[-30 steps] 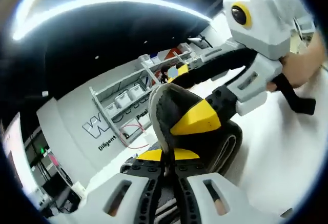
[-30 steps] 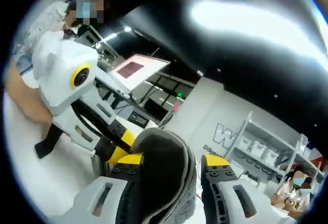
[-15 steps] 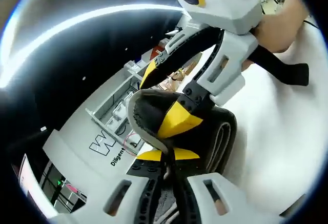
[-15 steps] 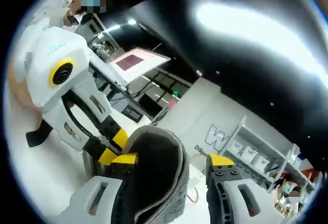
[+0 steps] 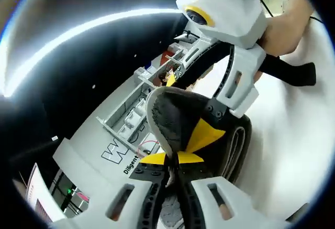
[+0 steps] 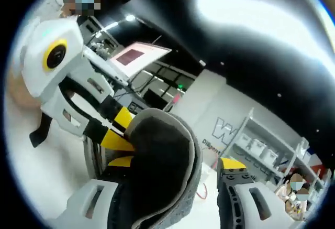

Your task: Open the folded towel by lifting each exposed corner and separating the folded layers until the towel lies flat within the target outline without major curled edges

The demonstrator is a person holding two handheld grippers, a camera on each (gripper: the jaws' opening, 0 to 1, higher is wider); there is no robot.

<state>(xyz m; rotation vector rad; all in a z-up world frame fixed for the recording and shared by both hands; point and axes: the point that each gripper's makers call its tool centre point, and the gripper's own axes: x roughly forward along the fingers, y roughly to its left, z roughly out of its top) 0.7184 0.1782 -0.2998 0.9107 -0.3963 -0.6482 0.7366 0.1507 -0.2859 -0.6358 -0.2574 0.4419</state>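
A: Above the white table (image 5: 293,150), both tools hold the dark grey towel (image 5: 175,119) up, likely to pull its layers apart.

B: Grips?

A: Left tool (image 5: 172,158) pinched tight on a towel edge. Right tool (image 6: 178,168) has its jaws spread, a thick fold filling most of the gap; firm clamping can't be told.

B: Towel's place?

A: Bunched between the two tools, off the table.
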